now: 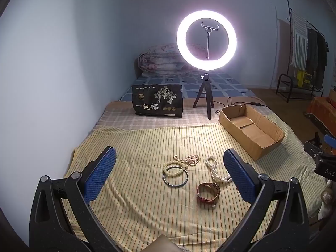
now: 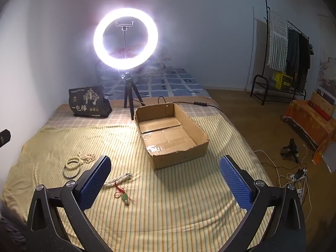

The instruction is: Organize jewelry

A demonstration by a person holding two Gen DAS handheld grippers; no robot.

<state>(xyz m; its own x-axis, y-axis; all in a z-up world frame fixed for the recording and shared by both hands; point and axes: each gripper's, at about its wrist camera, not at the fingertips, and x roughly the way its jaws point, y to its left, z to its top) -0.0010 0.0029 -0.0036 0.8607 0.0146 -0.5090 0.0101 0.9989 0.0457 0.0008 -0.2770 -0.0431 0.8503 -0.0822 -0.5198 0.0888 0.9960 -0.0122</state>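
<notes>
Above the striped sheet point(image 1: 136, 199), left tongs point(image 1: 170, 160) and right tongs point(image 2: 166, 166) gape wide, seemingly empty.

You face a pale blue-grey wall point(image 1: 84, 42). A lit ring light point(image 1: 206, 40) on a small black tripod point(image 1: 204, 96) stands on the bed, glaring hard. Yellow striped sheet point(image 1: 136, 147) up front, blue patterned cover point(image 1: 220, 84) and a rolled quilt point(image 1: 161, 61) behind. Brown floor point(image 2: 252, 109) to your right, with a clothes rack point(image 2: 289, 48) and loose cables point(image 2: 294, 174).
</notes>
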